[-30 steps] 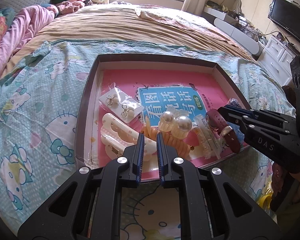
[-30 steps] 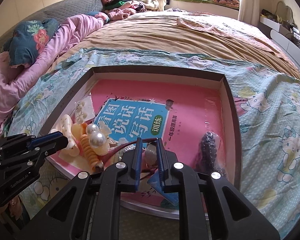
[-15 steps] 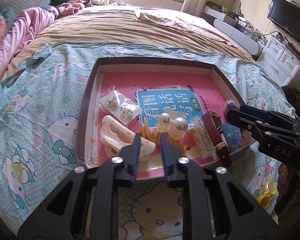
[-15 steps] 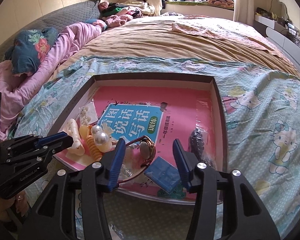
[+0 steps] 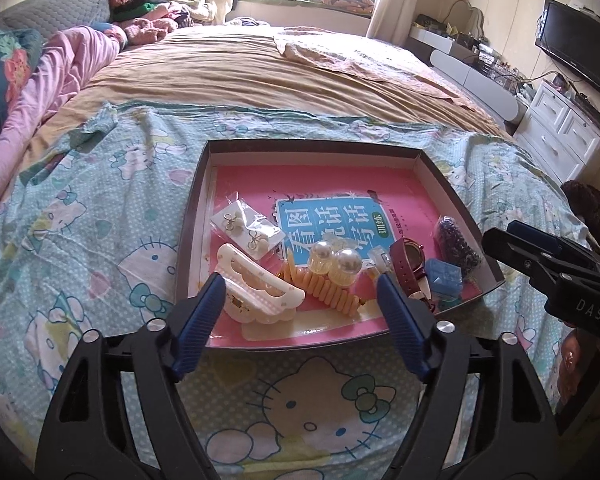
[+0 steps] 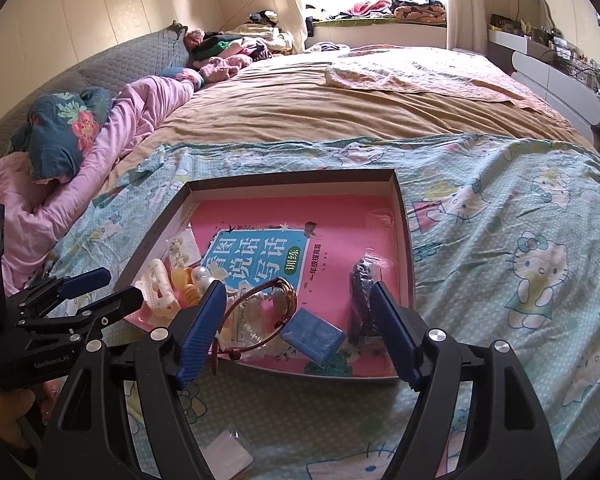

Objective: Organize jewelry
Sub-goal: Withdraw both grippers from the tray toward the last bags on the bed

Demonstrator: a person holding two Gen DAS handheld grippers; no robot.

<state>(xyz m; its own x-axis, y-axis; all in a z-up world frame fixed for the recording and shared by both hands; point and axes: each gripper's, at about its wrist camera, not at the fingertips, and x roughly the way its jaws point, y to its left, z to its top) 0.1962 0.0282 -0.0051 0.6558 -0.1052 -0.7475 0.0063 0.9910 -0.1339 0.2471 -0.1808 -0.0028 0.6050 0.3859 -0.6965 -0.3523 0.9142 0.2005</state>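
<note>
We hold the left gripper [image 5: 300, 308] and right gripper [image 6: 296, 320] spread wide and empty, jaws just opened. The cream hair claw [image 5: 256, 288], pearl hair tie [image 5: 332, 272], watch [image 6: 260, 312] and blue box [image 6: 312, 334] sit bunched at the tray's [image 5: 312, 146] near edge; sorting looks barely begun.

Tray [image 5: 452, 196] far half bare: free access. Near edge crowded: hair clip [image 5: 256, 288], pearl tie [image 5: 332, 268], watch [image 5: 408, 256], blue box [image 5: 444, 276].
</note>
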